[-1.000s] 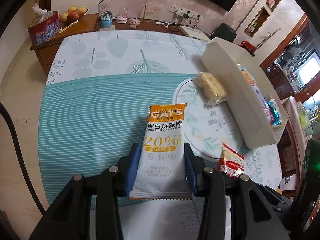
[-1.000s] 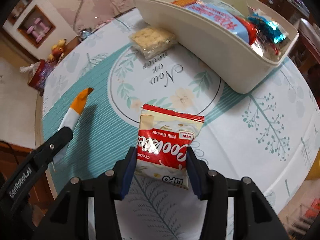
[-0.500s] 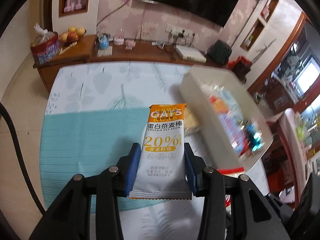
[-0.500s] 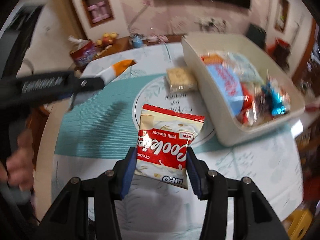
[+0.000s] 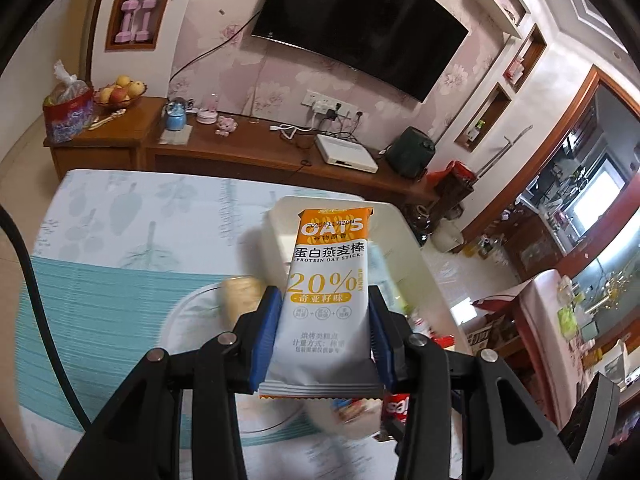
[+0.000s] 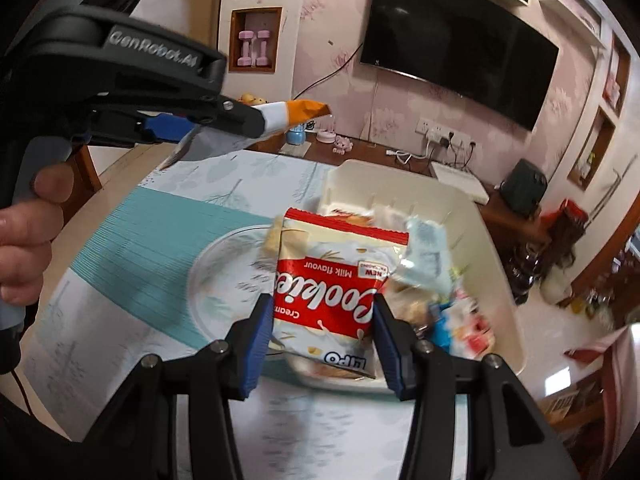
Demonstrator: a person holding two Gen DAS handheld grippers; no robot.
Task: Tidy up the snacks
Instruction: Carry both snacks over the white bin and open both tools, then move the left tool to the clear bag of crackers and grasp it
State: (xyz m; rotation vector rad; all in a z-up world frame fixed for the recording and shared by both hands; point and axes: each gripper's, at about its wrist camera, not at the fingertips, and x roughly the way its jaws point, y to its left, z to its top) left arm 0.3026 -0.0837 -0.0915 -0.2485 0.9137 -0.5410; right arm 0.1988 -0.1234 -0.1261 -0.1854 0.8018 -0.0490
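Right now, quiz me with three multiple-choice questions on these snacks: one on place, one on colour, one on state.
1. Where does the loose cracker packet lie?
A. on the tablecloth beside the bin
B. inside the bin
C. on the sideboard

2. What colour are the ends of the oat bar wrapper?
A. green
B. orange
C. purple

3. What is the state of the right gripper?
A. open and empty
B. shut on the cookie packet
C. resting on the table

Answers: 1 A, it lies outside the cream bin. 2 B, orange bands top and bottom. 3 B, both pads press its sides.
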